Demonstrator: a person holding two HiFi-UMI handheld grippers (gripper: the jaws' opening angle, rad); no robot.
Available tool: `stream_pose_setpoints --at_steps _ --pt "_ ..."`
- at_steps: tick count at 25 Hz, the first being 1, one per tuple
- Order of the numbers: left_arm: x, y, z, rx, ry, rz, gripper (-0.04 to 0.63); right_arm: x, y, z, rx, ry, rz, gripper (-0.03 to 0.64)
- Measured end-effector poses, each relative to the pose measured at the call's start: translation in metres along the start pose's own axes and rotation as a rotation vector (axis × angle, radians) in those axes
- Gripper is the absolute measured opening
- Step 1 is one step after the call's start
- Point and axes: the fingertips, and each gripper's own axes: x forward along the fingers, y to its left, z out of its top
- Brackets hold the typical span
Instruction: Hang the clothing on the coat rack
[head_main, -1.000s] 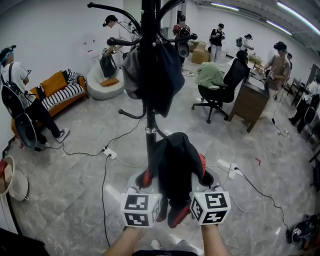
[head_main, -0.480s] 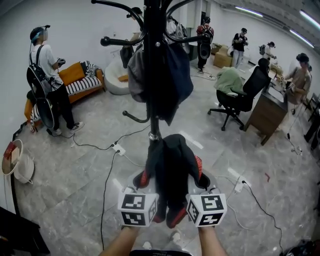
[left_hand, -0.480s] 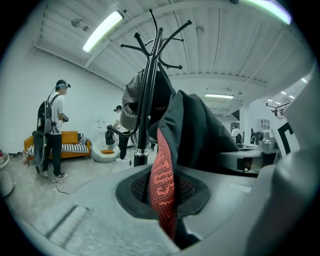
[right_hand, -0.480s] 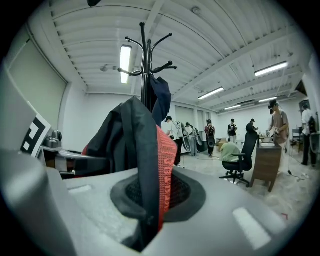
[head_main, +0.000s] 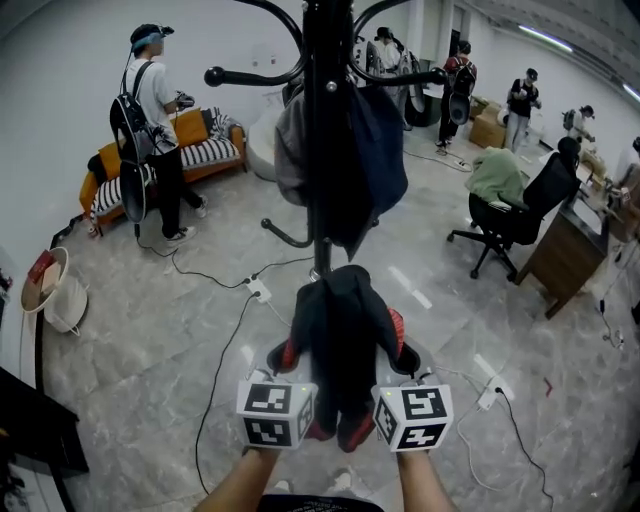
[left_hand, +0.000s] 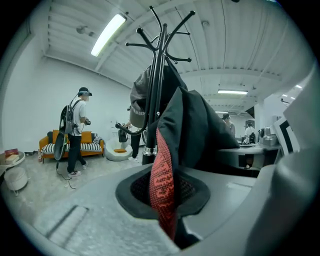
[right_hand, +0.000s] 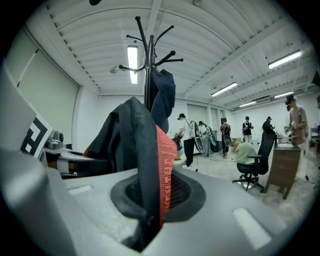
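the tall black metal coat rack (head_main: 322, 150), already carrying dark clothes, looms nearer than a second ago. the black jacket with red lining (head_main: 345, 330) hangs just before its pole, not yet hooked. left gripper (head_main: 288, 357) and right gripper (head_main: 404, 357) each stay clamped nearly closed on its edge.

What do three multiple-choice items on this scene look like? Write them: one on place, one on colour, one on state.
1. The rack stands: A) straight ahead of the jacket B) at its left C) behind the person.
2. The jacket's trim is: A) yellow B) red C) white.
3. The left claw is: A) open, empty B) on the rack C) shut on the jacket.
1 A: the pole rises just beyond the jacket. 2 B: a red edge shows in both gripper views. 3 C: fabric is pinched between its jaws.
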Motion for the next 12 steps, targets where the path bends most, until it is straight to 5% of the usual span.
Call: stream_pose_setpoints --at_steps 12 --pt "0.017 0.009 -0.003 -0.001 0.027 0.133 0.025 0.032 -0.009 -0.005 -0.026 0.023 0.14 0.025"
